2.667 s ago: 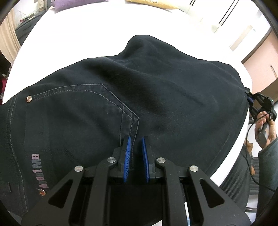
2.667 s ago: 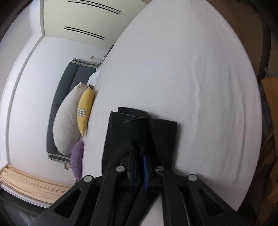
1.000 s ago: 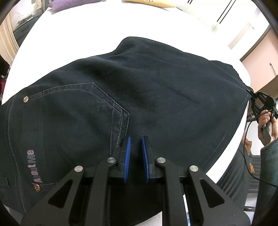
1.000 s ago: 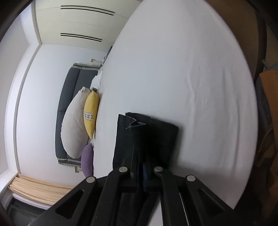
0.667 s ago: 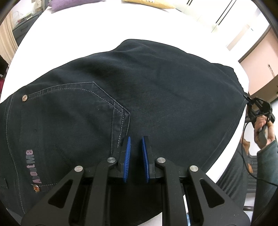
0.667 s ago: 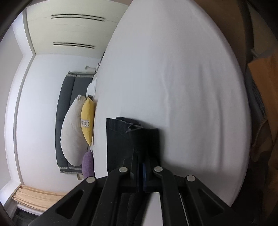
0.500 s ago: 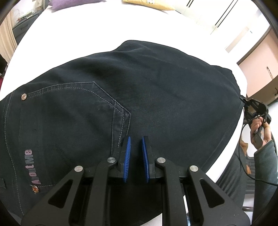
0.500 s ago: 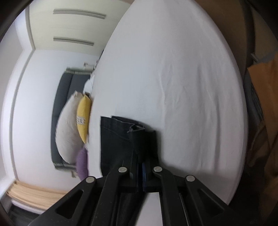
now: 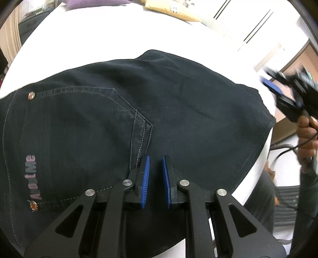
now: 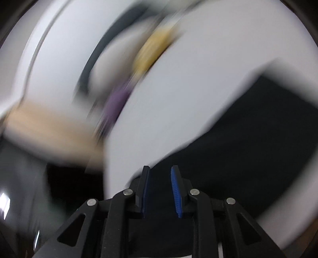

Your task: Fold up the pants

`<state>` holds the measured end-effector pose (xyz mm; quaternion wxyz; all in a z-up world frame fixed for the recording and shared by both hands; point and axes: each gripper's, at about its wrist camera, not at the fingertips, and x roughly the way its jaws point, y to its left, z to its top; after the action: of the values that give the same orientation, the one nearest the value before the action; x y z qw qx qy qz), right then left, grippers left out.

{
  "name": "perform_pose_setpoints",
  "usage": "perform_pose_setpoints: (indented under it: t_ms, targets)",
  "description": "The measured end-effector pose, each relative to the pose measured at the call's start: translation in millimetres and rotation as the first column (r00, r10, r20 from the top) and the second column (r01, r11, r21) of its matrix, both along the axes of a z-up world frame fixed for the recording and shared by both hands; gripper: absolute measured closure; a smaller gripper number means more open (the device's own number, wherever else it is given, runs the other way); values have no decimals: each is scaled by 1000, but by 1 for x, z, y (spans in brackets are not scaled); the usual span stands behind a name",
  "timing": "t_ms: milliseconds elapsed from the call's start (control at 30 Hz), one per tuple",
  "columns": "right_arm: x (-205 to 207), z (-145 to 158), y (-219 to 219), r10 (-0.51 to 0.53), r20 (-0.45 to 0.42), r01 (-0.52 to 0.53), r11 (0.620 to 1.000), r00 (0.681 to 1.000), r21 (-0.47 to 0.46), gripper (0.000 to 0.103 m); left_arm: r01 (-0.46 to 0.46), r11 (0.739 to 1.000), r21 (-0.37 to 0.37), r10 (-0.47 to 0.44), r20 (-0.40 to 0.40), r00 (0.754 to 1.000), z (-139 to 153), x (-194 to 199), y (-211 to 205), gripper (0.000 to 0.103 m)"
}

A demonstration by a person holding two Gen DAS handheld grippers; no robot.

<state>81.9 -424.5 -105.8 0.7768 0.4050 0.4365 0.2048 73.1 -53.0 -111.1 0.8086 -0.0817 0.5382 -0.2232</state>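
Note:
Dark denim pants (image 9: pixel 163 119) lie spread flat on the white bed (image 9: pixel 95 39), back pocket (image 9: pixel 79 127) and pink lettering toward the left. My left gripper (image 9: pixel 155 164) hovers low over the near edge of the pants, beside the pocket corner, with its blue pads a small gap apart and nothing between them. My right gripper (image 10: pixel 160 174) is open and empty; its view is heavily blurred, with the pants (image 10: pixel 248 148) below and to the right. It also shows in the left wrist view (image 9: pixel 278 93), raised off the pants' far right end.
A purple cushion (image 9: pixel 95 3) and a yellow pillow (image 9: pixel 171 12) lie at the far edge of the bed. The person's hand and a cable (image 9: pixel 306 129) are at the right, past the bed's edge. White wardrobe doors (image 9: pixel 248 25) stand behind.
My right gripper has let go of the pant hem, opened, and swung fast up and away. The hem end now lies flat. My left gripper has barely moved.

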Motion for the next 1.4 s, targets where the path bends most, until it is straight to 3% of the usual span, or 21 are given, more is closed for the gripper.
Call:
perform_pose_setpoints:
  t_ms: [100, 200, 267, 300, 367, 433, 500, 600, 667, 700, 733, 767, 833, 900, 1000, 1067, 1133, 1200, 1300, 1333, 1400]
  targets:
    - [44, -34, 87, 221, -73, -218, 975, 973, 38, 78, -5, 999, -42, 5, -7, 1000, -3, -5, 12, 90]
    - [77, -73, 115, 280, -154, -271, 959, 948, 78, 78, 9, 998, -66, -9, -3, 1000, -6, -14, 23, 90]
    - [92, -102, 94, 183, -222, -187, 982, 958, 5, 82, 14, 997, -71, -15, -5, 1000, -6, -14, 28, 90]
    - [97, -109, 80, 159, -229, -153, 987, 960, 48, 103, 13, 997, -79, -13, -6, 1000, -6, -16, 31, 90]
    - [92, -116, 30, 15, -216, -6, 999, 976, 44, 103, 8, 996, -94, -9, -9, 1000, -7, -19, 37, 90]
    - [74, -108, -38, -181, -183, 184, 983, 966, 0, 103, 4, 994, -106, -5, -10, 1000, -8, -21, 43, 90]
    - [48, -102, -106, -390, -166, 383, 921, 906, -70, 103, -3, 994, -110, 2, -11, 1000, -9, -22, 46, 90]
    - [1, -78, -191, -649, -112, 625, 757, 752, -191, 103, -6, 995, -96, 6, -6, 1000, -7, -27, 49, 90]
    - [-21, -54, -209, -712, -41, 687, 689, 701, -230, 97, -9, 996, -89, 8, -6, 1000, -7, -27, 48, 90]
    - [-32, -40, -212, -720, -13, 703, 681, 694, -203, 90, -11, 997, -83, 11, -6, 1000, -6, -24, 42, 90]
    - [-37, -32, -206, -697, 1, 688, 708, 717, -156, 85, -13, 997, -76, 13, -6, 1000, -6, -21, 34, 90]
    - [-36, -25, -191, -634, 13, 632, 769, 773, -93, 81, -15, 998, -68, 15, -5, 1000, -8, -22, 28, 90]
    - [-30, -21, -146, -463, 11, 463, 886, 886, 28, 62, -20, 999, -45, 20, -3, 1000, -9, -22, 17, 90]
    - [-29, -34, -87, -237, 10, 233, 964, 971, 130, 60, -17, 1000, -9, 17, 3, 1000, -7, -24, 11, 90]
    - [-43, -70, -26, -28, -61, 32, 997, 998, 72, 60, -2, 1000, 28, 1, 11, 1000, -6, -26, 4, 90]
    - [-55, -94, -38, -47, -106, 57, 994, 993, 94, 101, 5, 999, 40, -5, 12, 1000, -4, -27, 1, 90]
    - [-72, -102, -83, -154, -127, 172, 974, 980, 146, 103, 3, 999, 37, -3, 6, 1000, -4, -30, 0, 90]
    - [-84, -93, -133, -298, -98, 305, 950, 949, 68, 103, -3, 1000, 26, 3, 1, 1000, -5, -33, 2, 90]
    - [-129, -96, -224, -560, -89, 566, 823, 824, 57, 103, -2, 1000, 29, 2, 5, 1000, -4, -39, 1, 90]
    - [-144, -94, -254, -645, -108, 652, 757, 757, 47, 103, 0, 999, 38, 0, 9, 1000, -2, -38, 1, 90]
    - [-161, -71, -274, -703, -63, 706, 707, 708, 36, 101, 3, 997, 80, -5, 25, 1000, 5, -41, -4, 90]
